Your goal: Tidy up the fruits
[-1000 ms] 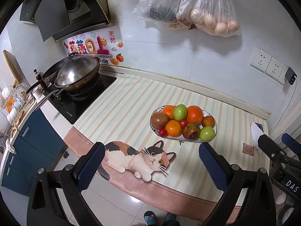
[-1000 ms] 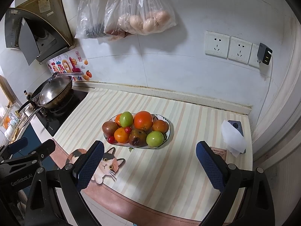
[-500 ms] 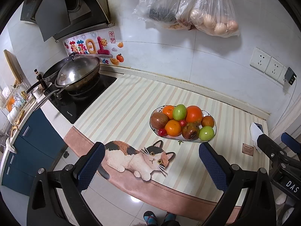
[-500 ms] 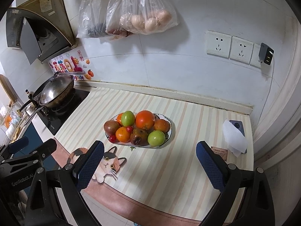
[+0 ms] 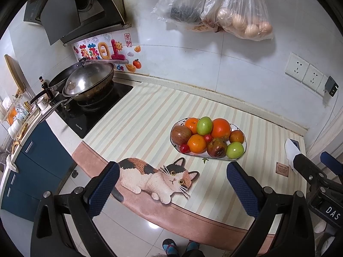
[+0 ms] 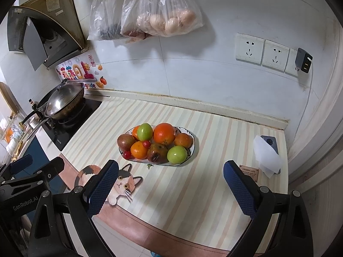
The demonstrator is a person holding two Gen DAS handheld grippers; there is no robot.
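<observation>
Two grippers hang before you above the front edge of the striped mat (image 5: 150, 115), and neither holds anything. Your left gripper (image 5: 173, 187) has its jaws wide apart over the cat picture (image 5: 154, 176) at the mat's front edge. Your right gripper (image 6: 171, 185) is likewise spread wide, nearer the mat's right side, with the small brown label (image 6: 249, 171) just beside its right finger.

Your fruit sits heaped on the oval plate (image 6: 191, 150), toward the middle of the mat and well apart from both grippers. On it you have a large orange (image 6: 164, 133) at the back, a green fruit (image 6: 145, 131) to its left, another green one (image 6: 176, 154) at the front right, a bruised brownish fruit (image 6: 157, 152) beside that, a smaller orange (image 6: 139, 150) at the front, and two small red fruits, one (image 6: 146, 143) between the others and one (image 6: 127, 154) at the plate's front left rim.

At the mat's right edge a phone (image 6: 270, 142) lies partly under a white tissue (image 6: 267, 159). Past the left edge, a wok (image 5: 90, 83) rests on the cooktop. Plastic bags (image 6: 158, 10) hang on the wall behind.
</observation>
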